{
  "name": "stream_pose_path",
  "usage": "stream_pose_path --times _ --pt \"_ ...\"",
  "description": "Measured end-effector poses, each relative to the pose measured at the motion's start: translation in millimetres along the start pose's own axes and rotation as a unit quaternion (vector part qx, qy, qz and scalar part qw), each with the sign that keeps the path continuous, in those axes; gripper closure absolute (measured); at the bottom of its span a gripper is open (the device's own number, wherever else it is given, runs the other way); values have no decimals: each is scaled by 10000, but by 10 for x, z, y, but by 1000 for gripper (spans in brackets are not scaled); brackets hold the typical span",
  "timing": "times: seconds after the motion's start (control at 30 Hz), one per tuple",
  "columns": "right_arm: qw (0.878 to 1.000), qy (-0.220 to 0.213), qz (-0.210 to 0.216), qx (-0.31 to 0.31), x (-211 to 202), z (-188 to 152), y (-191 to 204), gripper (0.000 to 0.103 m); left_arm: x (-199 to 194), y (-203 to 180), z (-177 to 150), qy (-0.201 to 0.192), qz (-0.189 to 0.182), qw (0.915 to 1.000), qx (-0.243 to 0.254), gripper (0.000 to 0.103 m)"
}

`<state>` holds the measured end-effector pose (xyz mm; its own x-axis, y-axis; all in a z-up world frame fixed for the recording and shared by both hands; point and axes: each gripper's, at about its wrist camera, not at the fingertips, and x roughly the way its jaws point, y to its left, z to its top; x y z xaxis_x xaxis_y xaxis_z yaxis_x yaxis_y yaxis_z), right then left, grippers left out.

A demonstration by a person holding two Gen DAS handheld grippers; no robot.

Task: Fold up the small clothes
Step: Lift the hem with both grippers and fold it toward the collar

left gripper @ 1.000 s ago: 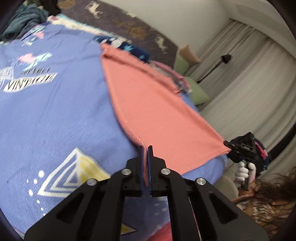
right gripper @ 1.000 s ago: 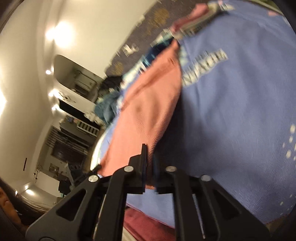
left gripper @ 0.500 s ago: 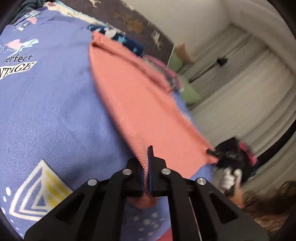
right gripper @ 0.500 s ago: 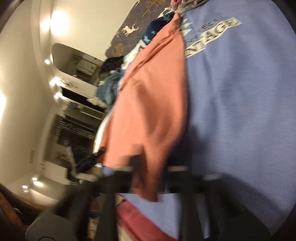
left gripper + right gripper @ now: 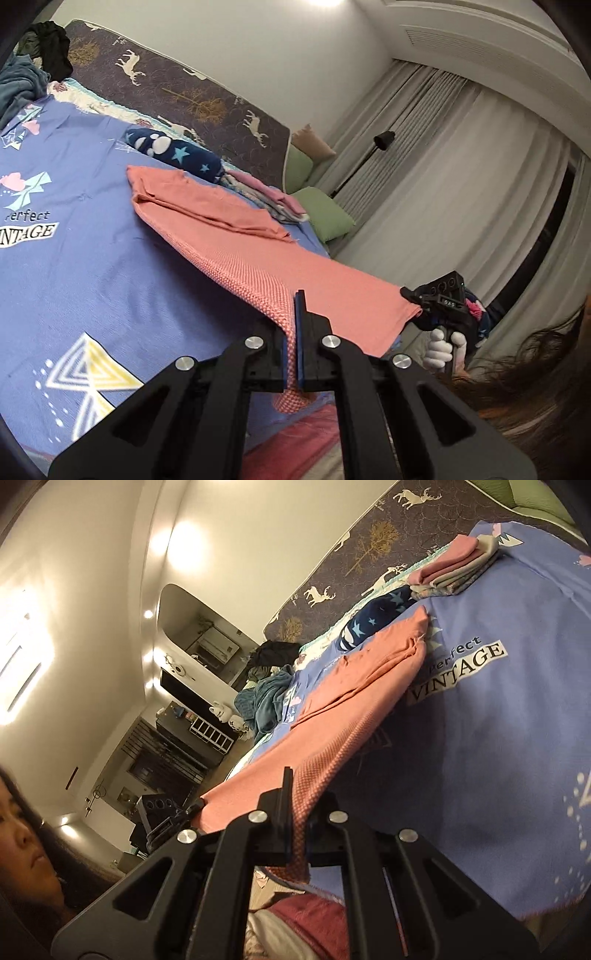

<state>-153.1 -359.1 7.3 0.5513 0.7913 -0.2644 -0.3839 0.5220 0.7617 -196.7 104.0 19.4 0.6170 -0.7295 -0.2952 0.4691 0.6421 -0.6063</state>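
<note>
Salmon garment stretches above the blue bedspread, its near corners pinched: left gripper clamps one, right gripper the other. Beside it the bedspread's print reads "perfect VINTAGE". Folded clothes lie beyond.

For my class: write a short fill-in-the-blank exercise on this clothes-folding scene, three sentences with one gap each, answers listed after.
1. Both grippers are shut on the near edge of a garment whose colour is ____.
2. The large word printed on the blue bedspread under "perfect" is ____.
3. The animals printed on the dark mattress standing against the wall are ____.

Missing words: salmon pink (coral); VINTAGE; deer
</note>
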Motion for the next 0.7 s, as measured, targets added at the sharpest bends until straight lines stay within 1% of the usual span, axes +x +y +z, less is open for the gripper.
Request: stream_pose_path --times 0.07,0.17,0.23,0.27,0.3,0.37,0.43,0.47,0.57,0.7 --pt "9999 -105 -1 -124 -46 -13 97 98 -63 -85 18 -96 -50 9999 19 101" --pt "9984 -341 104 -428 -192 -36 266 98 -182 -274 100 -303 -65 9991 283 100" --pt "9955 -536 -1 -780 -271 -36 338 97 -162 -294 175 -375 -29 9982 472 99" --pt "9933 -633 -118 -955 -265 -15 350 97 -150 -273 183 -384 -21 9982 457 99" --pt "9935 -650 -150 -927 -220 18 304 97 -120 -219 198 -396 -17 9986 359 99" --pt "9961 -587 -43 -659 -103 71 165 97 -50 -144 201 -381 62 9990 242 99" --pt "9974 -468 -143 -520 49 107 48 97 57 -105 215 -308 174 9991 235 99" --pt "9977 -407 -235 -499 107 112 10 97 103 -99 228 -262 190 9992 230 99" --pt "9978 -292 -296 -519 208 131 -53 95 233 -71 283 -127 253 9994 212 99" --pt "9984 -258 -299 -405 306 254 -166 94 320 -29 351 -191 393 9987 267 97"
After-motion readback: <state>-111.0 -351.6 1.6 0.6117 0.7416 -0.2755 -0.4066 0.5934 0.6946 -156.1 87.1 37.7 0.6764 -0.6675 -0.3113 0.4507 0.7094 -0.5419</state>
